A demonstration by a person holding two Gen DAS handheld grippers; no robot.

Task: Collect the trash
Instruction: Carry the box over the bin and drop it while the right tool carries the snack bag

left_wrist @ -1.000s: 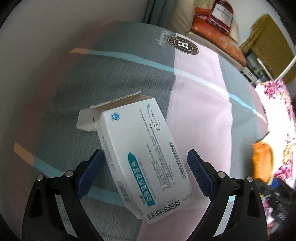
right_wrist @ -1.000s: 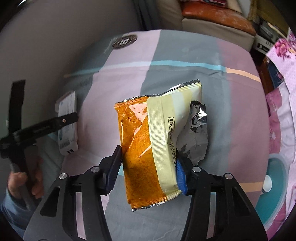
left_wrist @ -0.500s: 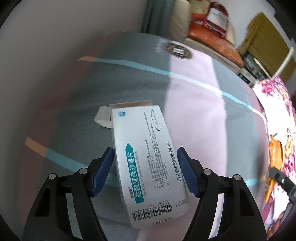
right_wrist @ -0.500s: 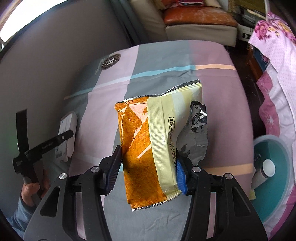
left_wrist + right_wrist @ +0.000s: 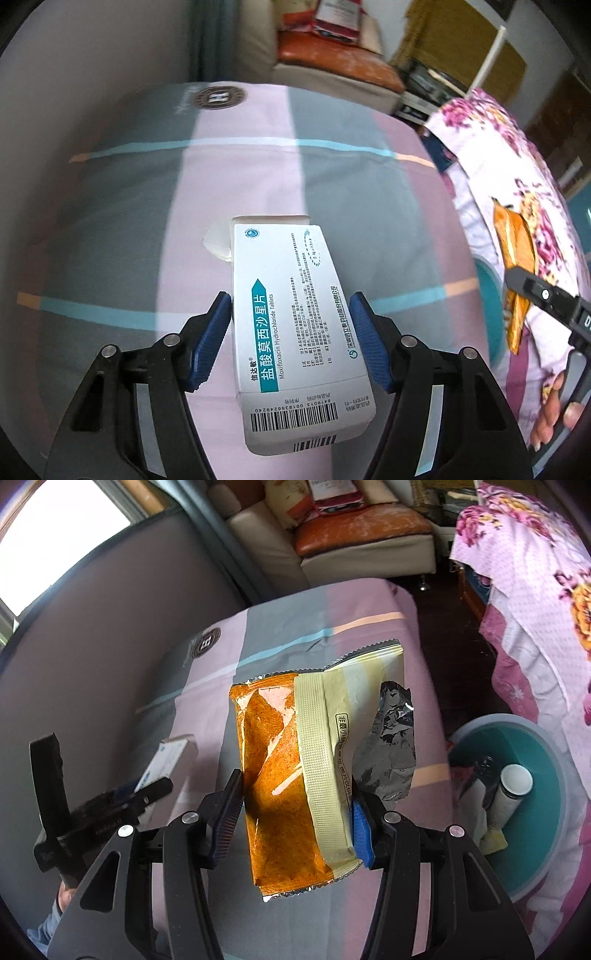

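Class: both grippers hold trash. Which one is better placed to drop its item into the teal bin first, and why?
Probably the right. The right gripper, gripping the snack bag, has the teal bin close beside it; the left gripper, holding the medicine box, is farther.

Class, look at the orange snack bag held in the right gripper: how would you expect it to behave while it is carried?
The orange snack bag looks flat and torn open, so probably empty and very light. Its crinkled foil flap hangs loose, suggesting it flops and bends easily. The glossy film may be slippery, so it could slide between the right gripper pads.
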